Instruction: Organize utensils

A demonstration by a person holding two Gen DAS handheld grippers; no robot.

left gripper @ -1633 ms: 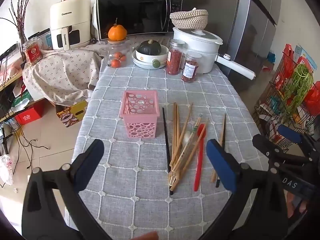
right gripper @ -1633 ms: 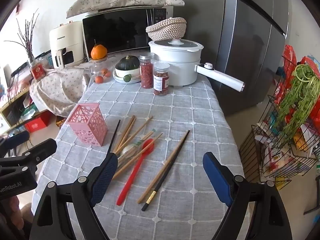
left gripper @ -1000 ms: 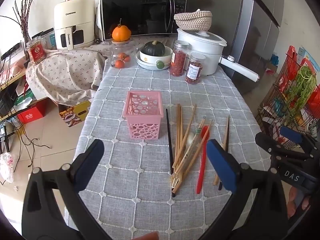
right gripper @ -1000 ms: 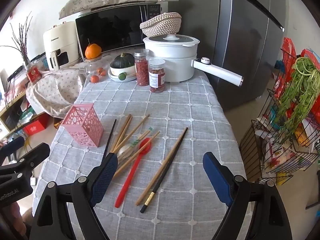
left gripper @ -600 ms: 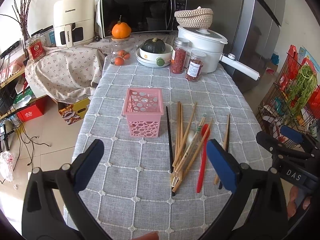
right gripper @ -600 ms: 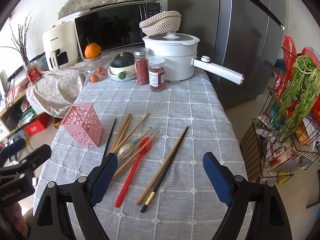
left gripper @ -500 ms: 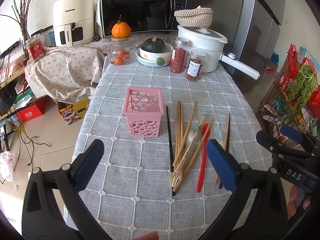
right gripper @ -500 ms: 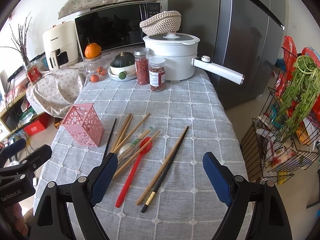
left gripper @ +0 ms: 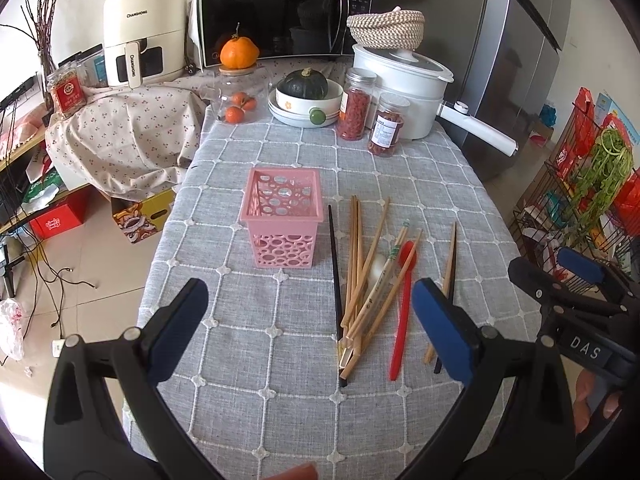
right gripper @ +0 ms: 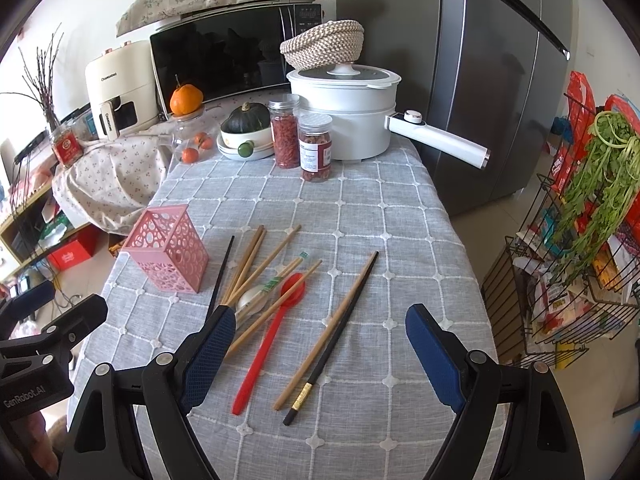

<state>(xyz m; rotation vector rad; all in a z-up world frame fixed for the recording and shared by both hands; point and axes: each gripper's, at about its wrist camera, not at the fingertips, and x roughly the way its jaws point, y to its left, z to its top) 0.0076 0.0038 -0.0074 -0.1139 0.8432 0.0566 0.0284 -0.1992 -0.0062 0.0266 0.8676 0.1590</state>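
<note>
While both grippers hover with fingers spread wide and empty, chopsticks [left gripper: 362,264] and a red spoon [right gripper: 269,333] lie loose on the table [right gripper: 384,216]. They sit ahead of the right gripper [right gripper: 320,354], beside the pink basket [left gripper: 283,217] facing the left gripper [left gripper: 316,318].

Basket [left gripper: 283,220] left of chopsticks [left gripper: 360,264]; spoon [left gripper: 403,300] right; jars [left gripper: 354,110] behind.

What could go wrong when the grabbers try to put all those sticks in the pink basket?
The chopsticks lie crossed in a heap over a white spoon, so a pinch might lift several or knock others aside. The pink basket looks light and could tip when long sticks lean in it. The dark chopstick near the right gripper lies flat on the tablecloth, so it may slip out.
</note>
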